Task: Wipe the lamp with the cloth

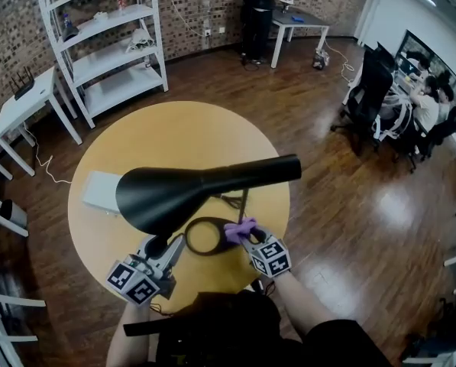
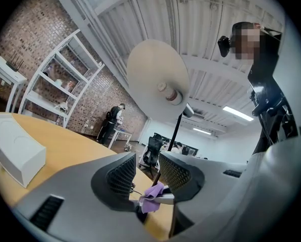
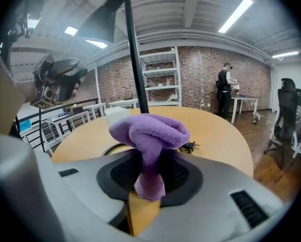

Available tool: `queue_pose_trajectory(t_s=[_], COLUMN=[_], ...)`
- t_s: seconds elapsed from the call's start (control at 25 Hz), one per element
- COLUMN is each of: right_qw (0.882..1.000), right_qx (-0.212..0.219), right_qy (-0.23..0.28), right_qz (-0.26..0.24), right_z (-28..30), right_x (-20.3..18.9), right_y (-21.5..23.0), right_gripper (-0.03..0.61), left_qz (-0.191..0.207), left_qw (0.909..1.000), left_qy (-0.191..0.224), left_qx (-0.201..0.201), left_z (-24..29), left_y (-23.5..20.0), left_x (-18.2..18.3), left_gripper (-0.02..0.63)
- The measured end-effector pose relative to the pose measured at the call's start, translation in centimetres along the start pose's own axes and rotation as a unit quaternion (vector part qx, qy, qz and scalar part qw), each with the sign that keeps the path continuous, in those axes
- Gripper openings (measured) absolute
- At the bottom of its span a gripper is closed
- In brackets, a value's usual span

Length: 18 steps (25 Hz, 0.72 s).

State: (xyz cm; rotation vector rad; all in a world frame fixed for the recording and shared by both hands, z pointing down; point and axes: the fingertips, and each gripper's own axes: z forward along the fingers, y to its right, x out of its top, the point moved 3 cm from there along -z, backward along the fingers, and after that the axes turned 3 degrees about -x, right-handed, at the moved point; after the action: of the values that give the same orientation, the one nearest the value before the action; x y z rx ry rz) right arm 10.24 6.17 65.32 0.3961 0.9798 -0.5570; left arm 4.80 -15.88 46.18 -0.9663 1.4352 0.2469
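The right gripper [image 1: 247,238] pinches the fuzzy purple cloth [image 3: 147,134] beside the tall black metal lamp [image 1: 183,194]. The left gripper [image 1: 167,251] has its 2 jaws a little apart, gripping nothing.

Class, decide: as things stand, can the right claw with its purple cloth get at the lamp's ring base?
Probably yes. The right claw, shut on the cloth, hangs just beside the ring base on the table, with nothing between them; the shade sits higher.
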Motion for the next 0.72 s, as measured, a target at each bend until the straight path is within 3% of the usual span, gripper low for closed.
queue_pose_trajectory(t_s=[0.2,0.32,0.52,0.72], right_qw=[0.995,0.987,0.954,0.922], right_qx=[-0.034,-0.063,-0.111,-0.158], right_qy=[0.084,0.146,0.272,0.336], right_qz=[0.030,0.014,-0.068,-0.106], right_z=[-5.1,-9.4,-19.0,-24.7], right_x=[4.5,8.9,19.7,26.2], right_y=[-0.3,-0.7,-2.0,-2.9], right_gripper=[0.094,0.092,0.092,0.092], left_qz=[-0.004,-0.003,-0.002,0.006], left_qw=[0.9994,0.9985,0.9971,0.9960], left_qy=[-0.003,-0.009,-0.008,0.002], left_qx=[-0.034,-0.054,-0.076,-0.089], left_z=[-0.8,-1.4,-2.0,-2.8], left_y=[-0.4,-0.5,-0.2,-0.1], left_x=[0.5,0.6,1.3,2.4], left_gripper=[0.130,0.130,0.130,0.130])
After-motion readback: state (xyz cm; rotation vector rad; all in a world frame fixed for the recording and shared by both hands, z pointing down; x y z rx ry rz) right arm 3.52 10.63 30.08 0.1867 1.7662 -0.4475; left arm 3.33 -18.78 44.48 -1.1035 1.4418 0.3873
